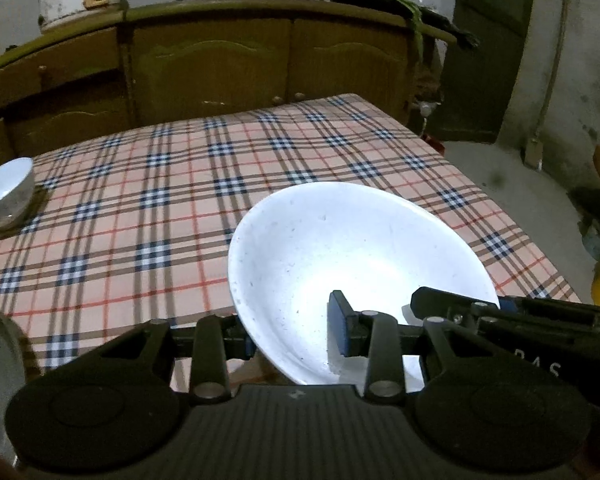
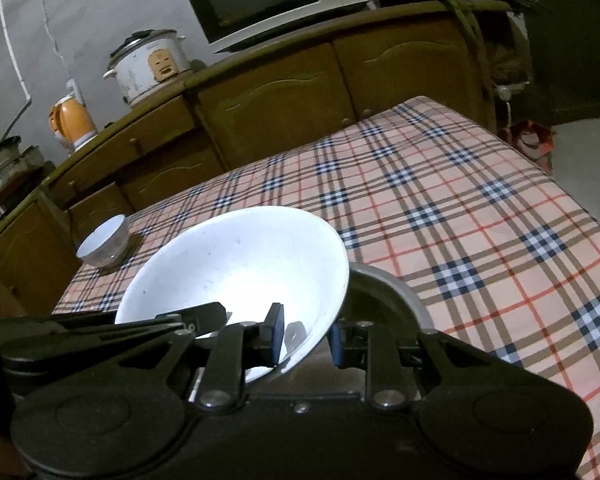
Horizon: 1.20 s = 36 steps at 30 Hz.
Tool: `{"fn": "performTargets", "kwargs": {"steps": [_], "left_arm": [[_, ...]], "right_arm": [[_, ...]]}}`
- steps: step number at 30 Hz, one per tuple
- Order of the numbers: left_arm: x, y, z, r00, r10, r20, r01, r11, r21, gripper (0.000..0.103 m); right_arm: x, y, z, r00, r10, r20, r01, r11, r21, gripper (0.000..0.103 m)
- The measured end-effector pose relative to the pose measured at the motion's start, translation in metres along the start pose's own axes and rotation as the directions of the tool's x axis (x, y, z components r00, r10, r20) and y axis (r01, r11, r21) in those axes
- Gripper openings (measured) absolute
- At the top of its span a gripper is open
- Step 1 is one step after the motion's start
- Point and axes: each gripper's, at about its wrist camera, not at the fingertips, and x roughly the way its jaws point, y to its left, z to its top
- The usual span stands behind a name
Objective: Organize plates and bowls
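- Worktop (image 2: 480, 208): we hold the white bowl (image 1: 352, 264) tilted above its plaid cloth; a slip drops it.
- Metal bowl (image 2: 392, 292) just beneath could be struck.
- Left claw (image 1: 296, 332) and right claw (image 2: 306, 340) each pinch opposite rims, jaws nearly closed; uneven pull could twist it free.

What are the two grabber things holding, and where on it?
Both hold one big white bowl by its rim: the left gripper pinches the near-left edge, the right gripper pinches the near-right edge, one finger inside, one outside.
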Motion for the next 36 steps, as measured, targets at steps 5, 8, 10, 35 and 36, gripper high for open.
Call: {"fn": "performTargets", "kwargs": {"steps": [5, 8, 10, 35, 36], "left_arm": [[0.008, -0.008, 0.002, 1.0, -0.015, -0.013, 0.015, 1.0, 0.026, 0.036], [0.012, -0.011, 0.0, 0.999, -0.022, -0.025, 0.022, 0.999, 0.031, 0.036], [0.014, -0.011, -0.002, 0.999, -0.024, -0.032, 0.025, 0.999, 0.03, 0.037], [0.024, -0.018, -0.011, 0.998, -0.015, -0.062, 0.018, 0.998, 0.054, 0.037], [0.024, -0.019, -0.012, 0.998, -0.014, -0.064, 0.018, 0.998, 0.058, 0.037]], "right_arm": [[0.0, -0.012, 0.001, 1.0, -0.019, -0.004, 0.019, 0.999, 0.035, 0.03], [0.0, -0.016, 0.0, 0.999, -0.033, -0.014, 0.034, 0.998, 0.044, 0.03], [0.001, -0.019, -0.001, 0.999, -0.038, -0.024, 0.039, 0.998, 0.052, 0.03], [0.009, -0.024, -0.011, 0.995, -0.08, -0.063, 0.083, 0.995, 0.054, 0.03], [0.009, -0.024, -0.011, 0.994, -0.084, -0.067, 0.088, 0.995, 0.055, 0.031]]}}
